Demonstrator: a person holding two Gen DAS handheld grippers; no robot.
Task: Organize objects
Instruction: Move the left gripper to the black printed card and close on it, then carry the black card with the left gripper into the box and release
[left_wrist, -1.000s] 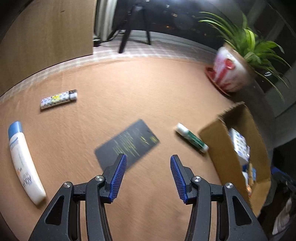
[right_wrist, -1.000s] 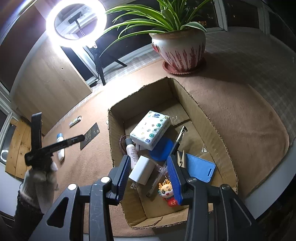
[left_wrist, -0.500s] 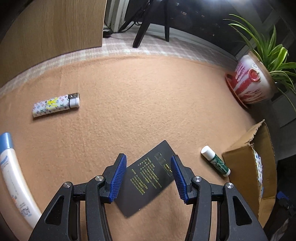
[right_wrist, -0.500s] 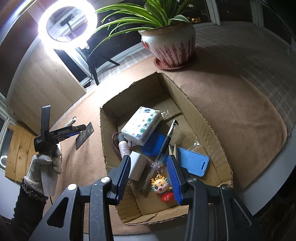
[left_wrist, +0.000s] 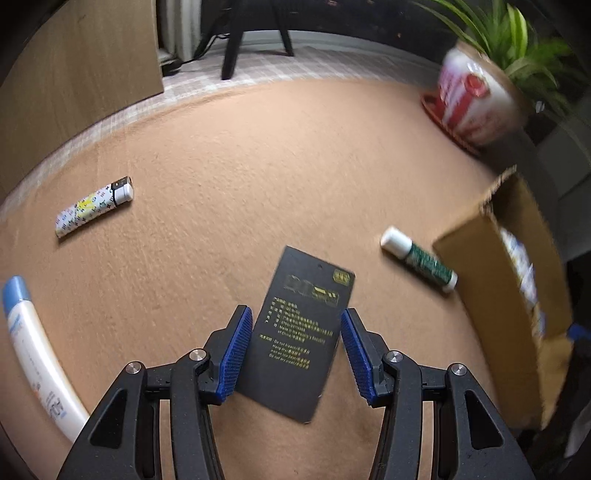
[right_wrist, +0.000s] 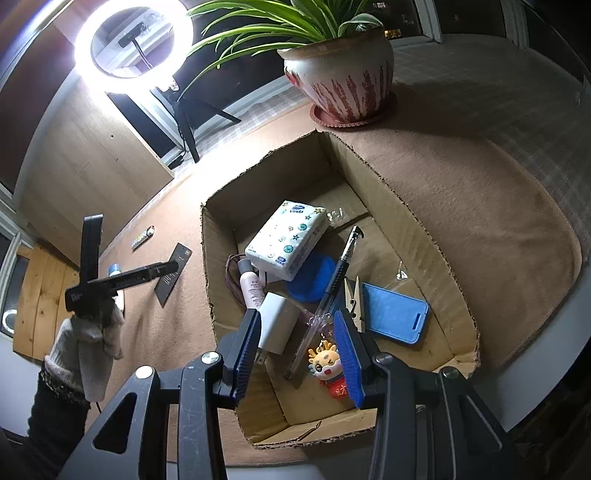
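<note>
Lining up left tool (left_wrist: 291, 350), jaws apart astride black card (left_wrist: 301, 339); next: drop & pinch; right tool (right_wrist: 297, 354) open, empty

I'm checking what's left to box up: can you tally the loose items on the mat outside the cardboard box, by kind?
Lighter: 1
Black card: 1
Green-and-white stick: 1
White tube with a blue cap: 1
Total: 4
</note>
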